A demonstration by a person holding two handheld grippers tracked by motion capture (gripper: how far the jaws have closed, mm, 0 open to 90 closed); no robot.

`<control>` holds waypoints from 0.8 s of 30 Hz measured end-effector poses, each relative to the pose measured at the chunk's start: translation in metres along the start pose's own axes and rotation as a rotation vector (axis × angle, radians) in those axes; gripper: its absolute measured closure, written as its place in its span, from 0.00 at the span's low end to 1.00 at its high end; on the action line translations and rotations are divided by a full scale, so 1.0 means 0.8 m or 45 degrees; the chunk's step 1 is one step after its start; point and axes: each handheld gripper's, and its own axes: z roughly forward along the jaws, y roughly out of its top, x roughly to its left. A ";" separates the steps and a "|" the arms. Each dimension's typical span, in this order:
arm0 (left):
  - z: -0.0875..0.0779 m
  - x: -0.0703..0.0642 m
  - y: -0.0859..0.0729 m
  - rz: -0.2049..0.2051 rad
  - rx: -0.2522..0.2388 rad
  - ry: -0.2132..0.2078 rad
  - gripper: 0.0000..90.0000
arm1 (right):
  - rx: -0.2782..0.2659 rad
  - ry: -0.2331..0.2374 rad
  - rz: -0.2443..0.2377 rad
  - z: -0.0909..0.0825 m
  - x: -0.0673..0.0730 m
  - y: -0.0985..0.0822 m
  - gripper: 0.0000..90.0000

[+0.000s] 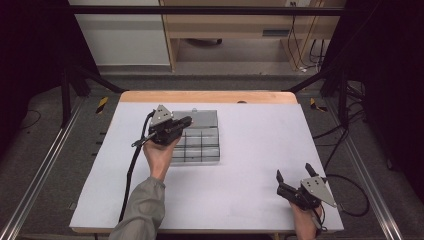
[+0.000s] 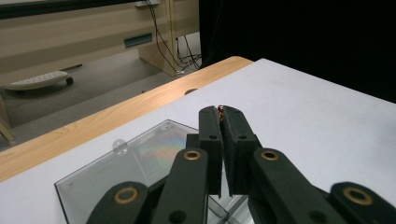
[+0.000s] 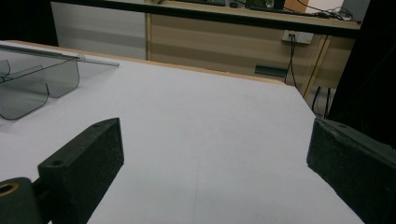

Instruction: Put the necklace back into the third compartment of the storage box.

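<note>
Left gripper view: left gripper (image 2: 221, 113) pinches a tiny reddish bit (image 2: 219, 109) above the open box (image 2: 93, 186), likely to drop it in; right gripper (image 1: 295, 174) rests open, well apart.

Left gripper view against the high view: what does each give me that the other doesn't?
Left gripper view alone: a tiny reddish-brown piece pinched at the tips of the shut left gripper, too small to identify. High view alone: the right gripper, jaws open, low at the table's near right corner, and the box's grid of compartments. Both: the clear plastic box with its lid open, on the white table.
</note>
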 end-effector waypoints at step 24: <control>0.060 -0.002 -0.028 -0.044 0.179 -0.069 0.96 | 0.003 -0.002 0.005 0.000 0.000 0.000 0.05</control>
